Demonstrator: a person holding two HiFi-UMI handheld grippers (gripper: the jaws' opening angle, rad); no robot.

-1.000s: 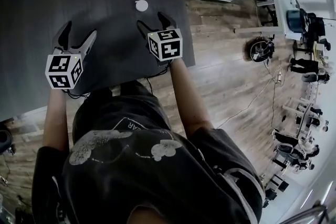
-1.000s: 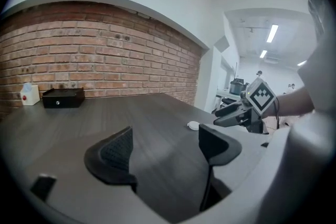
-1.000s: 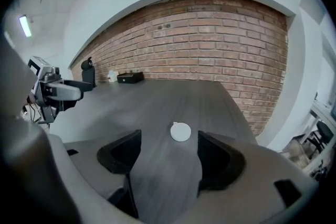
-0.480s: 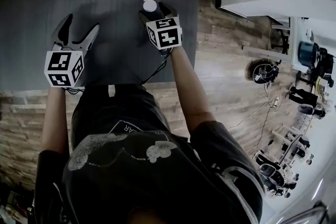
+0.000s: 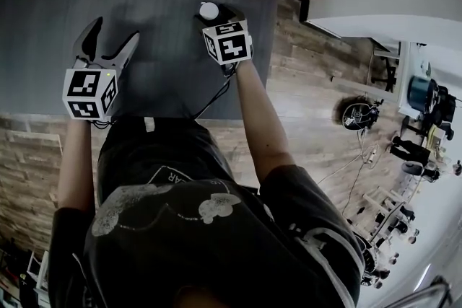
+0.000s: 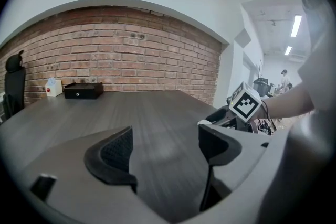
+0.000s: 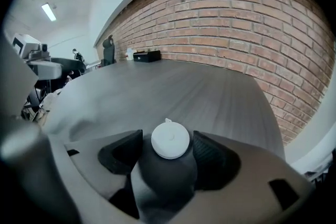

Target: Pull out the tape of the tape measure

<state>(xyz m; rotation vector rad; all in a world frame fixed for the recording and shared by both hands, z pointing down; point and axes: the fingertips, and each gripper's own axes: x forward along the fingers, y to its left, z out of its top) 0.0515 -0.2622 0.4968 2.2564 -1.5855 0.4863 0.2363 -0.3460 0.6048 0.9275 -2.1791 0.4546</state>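
Right gripper view: the tape measure (image 7: 170, 140), a small white round case, lies flat on the table (image 7: 173, 86) between the jaws of the right gripper (image 7: 167, 139). The jaws are drawn in to about the case's width. The right one looks to be at the rim or touching it, while a sliver of gap shows on the left, so I judge this a bracket rather than a firm hold. A small tab (image 7: 167, 121) sticks out of the far edge of the case, pointing away from the gripper. No tape is out yet.

In the head view the case sits near the table's right edge. The left gripper (image 5: 108, 43) is well apart on the left, over bare tabletop, with its jaws spread wide and nothing between them.

The step in hand looks like securing the case. To do it well:
- Close the right jaws squarely on the rim, across the widest part, so the round case cannot squirt out or spin.
- Keep the tab facing clear of both jaws.
- Bring the left gripper across, narrow it, and nip only the tab.
- Draw straight out along the line the tab points, with the case held low to the table, so the tape does not twist or snap back.
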